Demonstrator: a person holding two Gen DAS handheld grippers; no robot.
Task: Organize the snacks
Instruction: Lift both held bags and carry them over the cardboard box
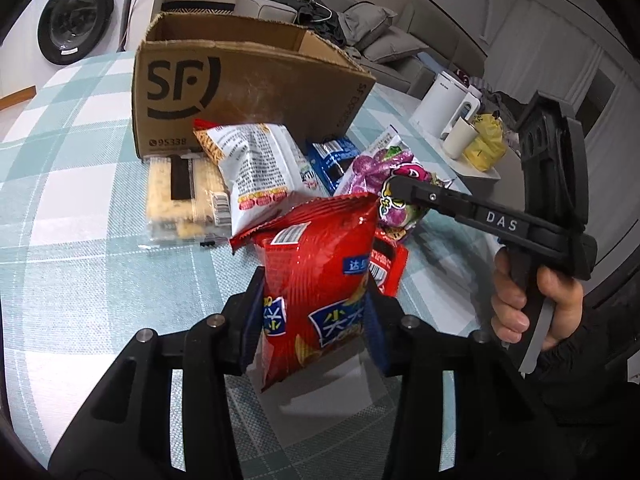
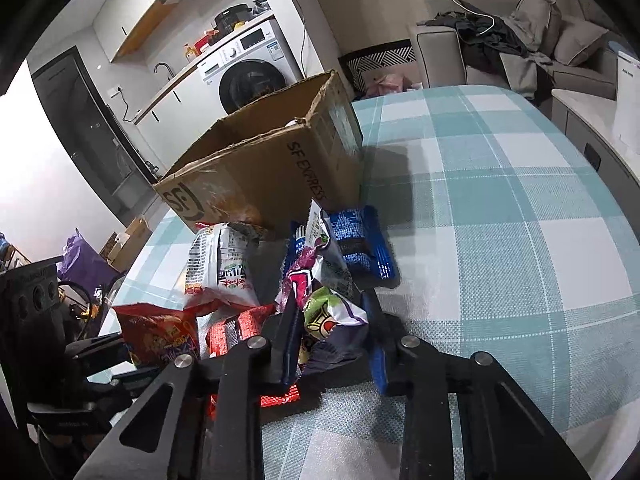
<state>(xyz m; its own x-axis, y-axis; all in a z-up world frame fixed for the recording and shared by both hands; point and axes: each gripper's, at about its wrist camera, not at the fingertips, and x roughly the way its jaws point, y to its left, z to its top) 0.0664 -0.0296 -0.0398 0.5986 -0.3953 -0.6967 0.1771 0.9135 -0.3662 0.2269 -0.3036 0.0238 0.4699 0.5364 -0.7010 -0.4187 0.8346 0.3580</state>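
- Left gripper (image 1: pixel 316 320) pinches red chip bag (image 1: pixel 320 264), raised off checked tablecloth (image 1: pixel 80 184).
- Right gripper (image 2: pixel 332 344) clamps purple candy bag (image 2: pixel 320 300) in snack pile before cardboard box (image 2: pixel 260 176).

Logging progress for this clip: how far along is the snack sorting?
Early: the cardboard box shows no snacks inside. In hand: left gripper shut on the red chip bag, right gripper shut on the purple candy bag. Left: white bag, blue packet, cracker pack.
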